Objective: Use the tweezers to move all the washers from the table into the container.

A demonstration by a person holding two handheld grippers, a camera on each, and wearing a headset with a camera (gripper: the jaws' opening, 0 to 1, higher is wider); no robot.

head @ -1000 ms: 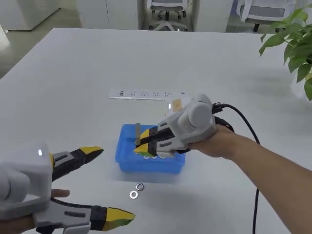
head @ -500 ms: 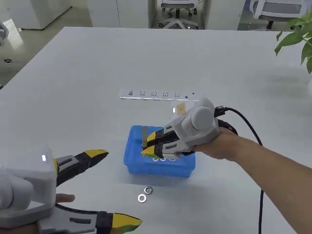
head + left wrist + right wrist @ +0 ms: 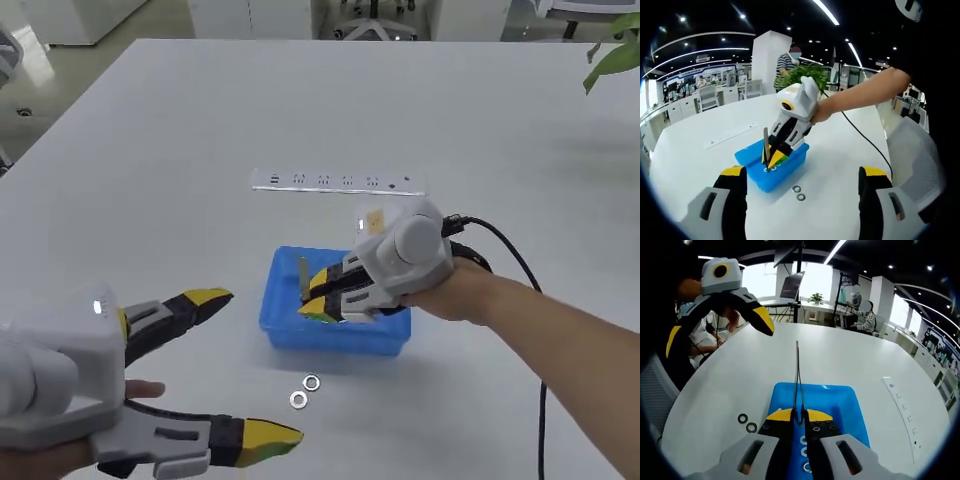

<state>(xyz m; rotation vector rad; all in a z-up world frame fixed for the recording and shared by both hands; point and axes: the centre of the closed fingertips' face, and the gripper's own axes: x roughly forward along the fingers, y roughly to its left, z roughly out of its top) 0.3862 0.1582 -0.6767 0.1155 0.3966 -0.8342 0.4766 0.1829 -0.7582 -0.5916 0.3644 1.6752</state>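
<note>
A blue container (image 3: 385, 341) sits mid-table with several washers (image 3: 805, 451) lying in it. My right gripper (image 3: 322, 298) hovers over its left part, shut on thin metal tweezers (image 3: 303, 272) whose tips stick out past the jaws (image 3: 797, 371). Two washers (image 3: 305, 391) lie side by side on the table just in front of the container (image 3: 840, 399), also seen as washers (image 3: 799, 193) and washers (image 3: 747, 423). My left gripper (image 3: 245, 365) is held near the table's front left, open, nothing between its yellow-tipped jaws (image 3: 802, 172).
A white power strip (image 3: 335, 182) lies beyond the container. Leaves of a green plant (image 3: 615, 55) reach in at the far right. A black cable (image 3: 510, 260) trails from the right gripper. Office chairs stand past the table's far edge.
The head camera has shifted, so everything sits a little further right in the picture. Relative to the container, both grippers and the two loose washers hold about the same places.
</note>
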